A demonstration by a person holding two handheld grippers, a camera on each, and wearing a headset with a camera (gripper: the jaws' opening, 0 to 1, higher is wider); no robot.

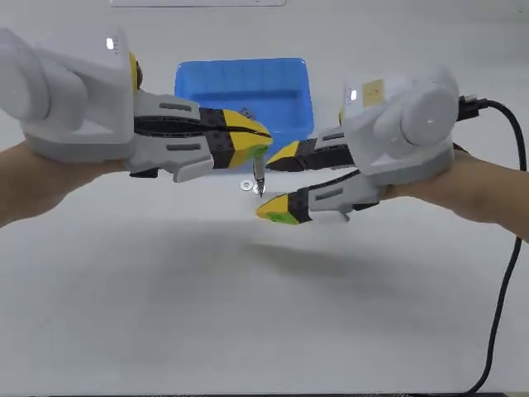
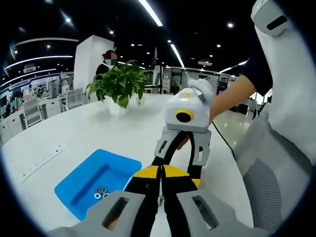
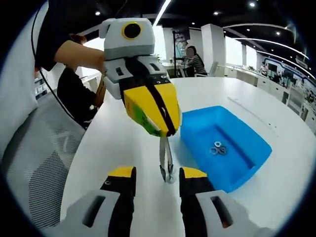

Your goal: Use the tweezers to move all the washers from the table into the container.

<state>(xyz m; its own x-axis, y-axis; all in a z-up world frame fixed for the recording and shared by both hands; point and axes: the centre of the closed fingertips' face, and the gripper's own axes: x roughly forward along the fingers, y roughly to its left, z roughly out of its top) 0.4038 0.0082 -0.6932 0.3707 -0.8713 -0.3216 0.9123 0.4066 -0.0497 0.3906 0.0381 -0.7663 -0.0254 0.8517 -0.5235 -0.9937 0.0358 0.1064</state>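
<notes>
Several washers (image 3: pixel 218 147) lie in the blue container (image 3: pixel 243 134) beyond the left tool (image 1: pixel 263 142), which pinches the tweezers (image 1: pixel 258 172). One table washer (image 1: pixel 246 185) waits beneath their tips. The right tool (image 3: pixel 152 174) is spread, empty.

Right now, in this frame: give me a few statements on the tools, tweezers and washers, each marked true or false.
1. The left tool grips the tweezers. True.
2. The right tool is shut. False: its jaws stand open.
3. The container holds nothing. False: washers lie in it.
4. A washer lies on the table by the tweezers' tips. True.
</notes>
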